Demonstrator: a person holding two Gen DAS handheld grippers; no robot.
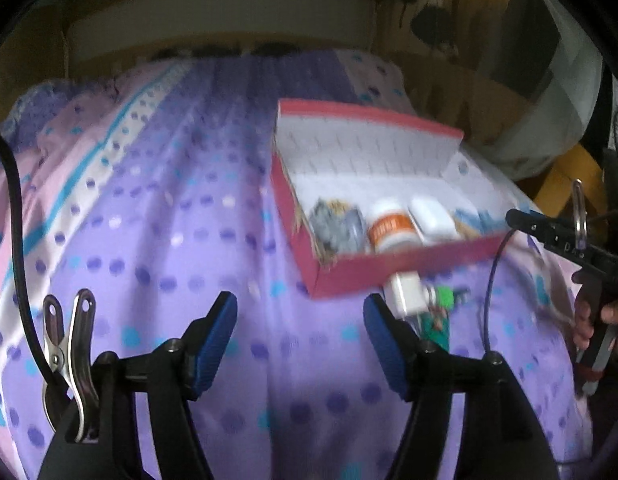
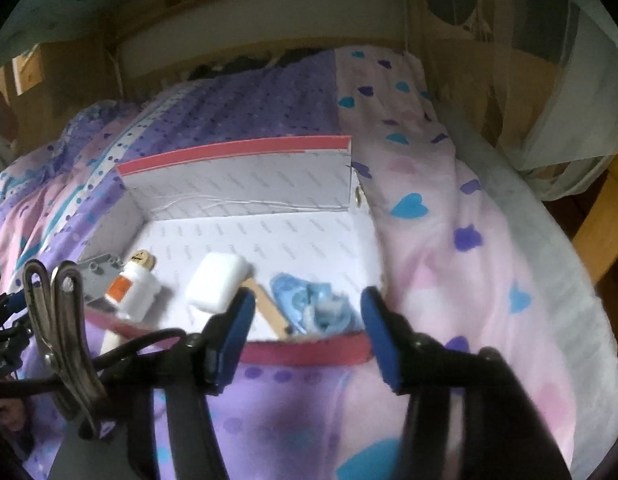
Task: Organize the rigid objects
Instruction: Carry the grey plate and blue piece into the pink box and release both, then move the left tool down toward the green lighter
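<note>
Packing red box [image 2: 309, 350] on bed | right tongs [image 2: 307, 334] spread, empty, above box's near wall | left tongs [image 1: 301, 340] spread, empty | next: white charger [image 1: 407, 294] just outside box.

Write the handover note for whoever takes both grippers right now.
Left gripper: open, empty, over the bedspread short of the box.
Right gripper: open, nothing between its jaws, at the near wall of the red box.
Done: in the box lie a grey part, a white bottle with orange label, a white case, a wooden stick and a blue item.
Left: a white plug-like block and a green item lie outside the box's near wall; likely these go in next.
</note>
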